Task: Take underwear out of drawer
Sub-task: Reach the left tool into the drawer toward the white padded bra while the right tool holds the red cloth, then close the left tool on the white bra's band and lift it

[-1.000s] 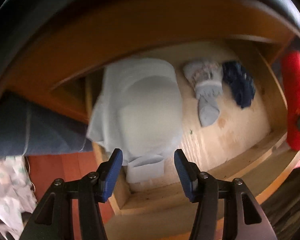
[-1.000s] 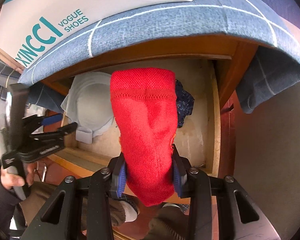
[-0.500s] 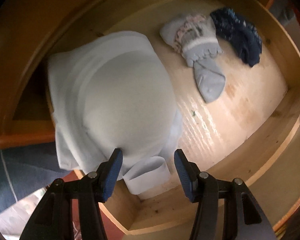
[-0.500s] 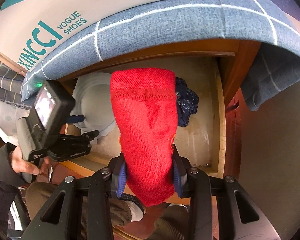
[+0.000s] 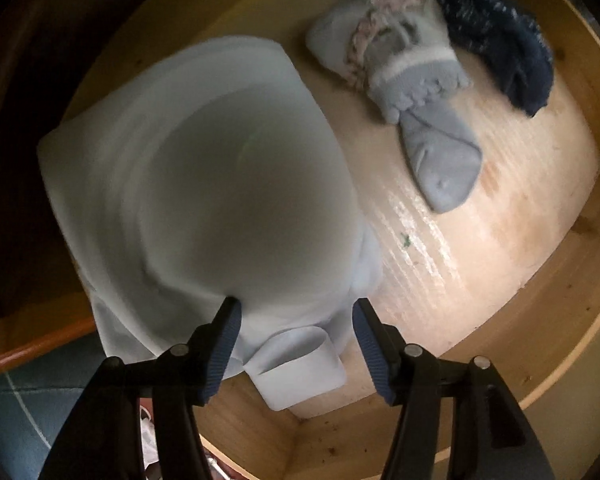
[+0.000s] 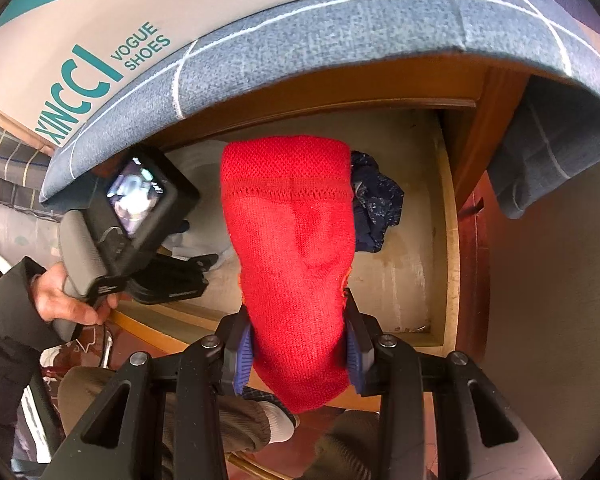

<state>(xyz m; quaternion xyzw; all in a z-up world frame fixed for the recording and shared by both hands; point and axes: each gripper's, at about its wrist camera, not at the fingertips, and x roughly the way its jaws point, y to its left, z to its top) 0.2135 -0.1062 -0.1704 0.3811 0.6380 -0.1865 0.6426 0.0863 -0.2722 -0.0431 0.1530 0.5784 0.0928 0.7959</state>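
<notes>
A pale blue folded undergarment [image 5: 220, 200] lies in the left part of the open wooden drawer [image 5: 480, 280]. My left gripper [image 5: 296, 322] is open, its fingertips straddling the garment's near edge and its looped band [image 5: 300, 364]. My right gripper [image 6: 298, 344] is shut on a red knitted garment [image 6: 292, 248] and holds it above the drawer's front. The left gripper's body [image 6: 140, 220] shows in the right wrist view, reaching into the drawer [image 6: 444, 240].
A grey-blue sock bundle [image 5: 412, 80] and a dark navy garment [image 5: 500, 40] lie at the drawer's back right; the navy one also shows in the right wrist view [image 6: 376, 208]. A blue checked cloth [image 6: 340, 32] and a shoe box [image 6: 140, 20] overhang the drawer.
My left gripper has moved down and forward into the drawer, closing in on the pale blue garment. My right gripper holds still with the red garment.
</notes>
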